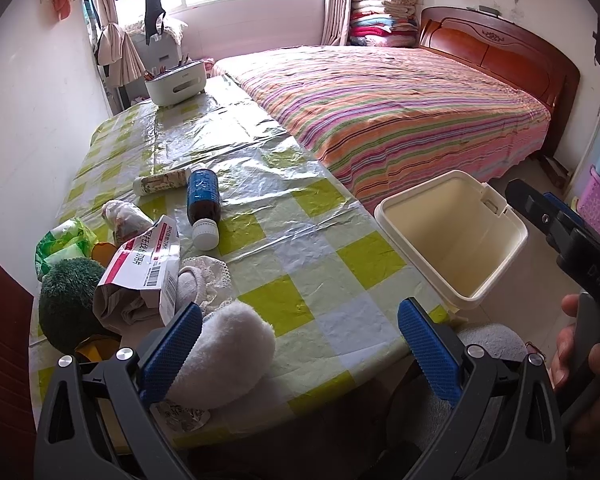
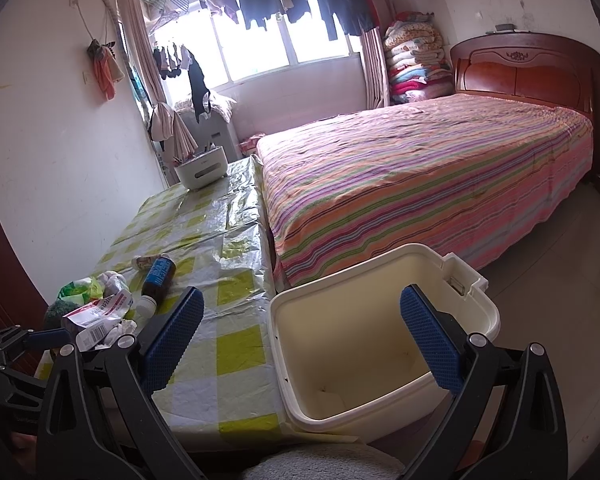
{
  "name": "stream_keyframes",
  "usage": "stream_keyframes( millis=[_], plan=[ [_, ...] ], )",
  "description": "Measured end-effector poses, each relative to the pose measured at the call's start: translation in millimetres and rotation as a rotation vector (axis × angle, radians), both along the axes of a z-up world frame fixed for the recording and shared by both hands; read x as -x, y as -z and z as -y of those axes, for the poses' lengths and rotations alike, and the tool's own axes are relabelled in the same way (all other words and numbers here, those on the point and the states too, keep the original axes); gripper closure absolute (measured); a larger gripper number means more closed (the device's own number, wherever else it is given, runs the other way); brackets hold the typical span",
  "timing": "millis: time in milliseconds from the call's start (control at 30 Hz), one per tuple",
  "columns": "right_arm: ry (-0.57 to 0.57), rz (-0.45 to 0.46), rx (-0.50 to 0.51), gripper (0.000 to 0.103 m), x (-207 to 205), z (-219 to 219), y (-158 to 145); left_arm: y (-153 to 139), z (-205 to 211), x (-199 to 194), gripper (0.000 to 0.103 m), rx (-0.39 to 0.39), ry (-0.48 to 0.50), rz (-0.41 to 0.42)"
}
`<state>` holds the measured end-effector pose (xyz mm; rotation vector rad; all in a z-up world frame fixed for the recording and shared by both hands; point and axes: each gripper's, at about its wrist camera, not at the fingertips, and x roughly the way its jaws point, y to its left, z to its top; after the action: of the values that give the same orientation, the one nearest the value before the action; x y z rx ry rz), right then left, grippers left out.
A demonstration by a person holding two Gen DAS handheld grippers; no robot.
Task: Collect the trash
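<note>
Litter lies at the near left of the checked table (image 1: 300, 240): a torn red-and-white medicine box (image 1: 144, 268), a brown bottle with a blue label (image 1: 203, 200) on its side, a small printed tube (image 1: 162, 184), a crumpled clear bag (image 1: 124, 216) and a green wrapper (image 1: 62, 242). My left gripper (image 1: 300, 306) is open above the table's near edge, its left finger (image 1: 172, 344) beside a fluffy white cloth (image 1: 228, 356). An empty cream bin (image 1: 396, 204) stands off the table's right side. My right gripper (image 2: 302, 292) hangs open over that bin (image 2: 284, 304), holding nothing.
A green plush toy (image 1: 68, 300) and a lace-edged cloth (image 1: 204, 276) sit among the litter. A white caddy (image 1: 176, 84) stands at the table's far end. A striped bed (image 1: 400, 112) runs along the table's right side. A person's hand (image 1: 566, 344) holds the right gripper's handle.
</note>
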<state>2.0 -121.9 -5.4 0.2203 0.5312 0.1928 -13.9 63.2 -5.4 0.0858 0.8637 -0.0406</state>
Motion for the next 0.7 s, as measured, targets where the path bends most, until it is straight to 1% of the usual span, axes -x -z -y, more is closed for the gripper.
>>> stream_keyframes(
  millis=[700],
  plan=[
    [-0.001, -0.002, -0.004, 0.006, 0.2, 0.1, 0.6, 1.4, 0.6, -0.1, 0.007, 0.001, 0.003, -0.004]
  ],
)
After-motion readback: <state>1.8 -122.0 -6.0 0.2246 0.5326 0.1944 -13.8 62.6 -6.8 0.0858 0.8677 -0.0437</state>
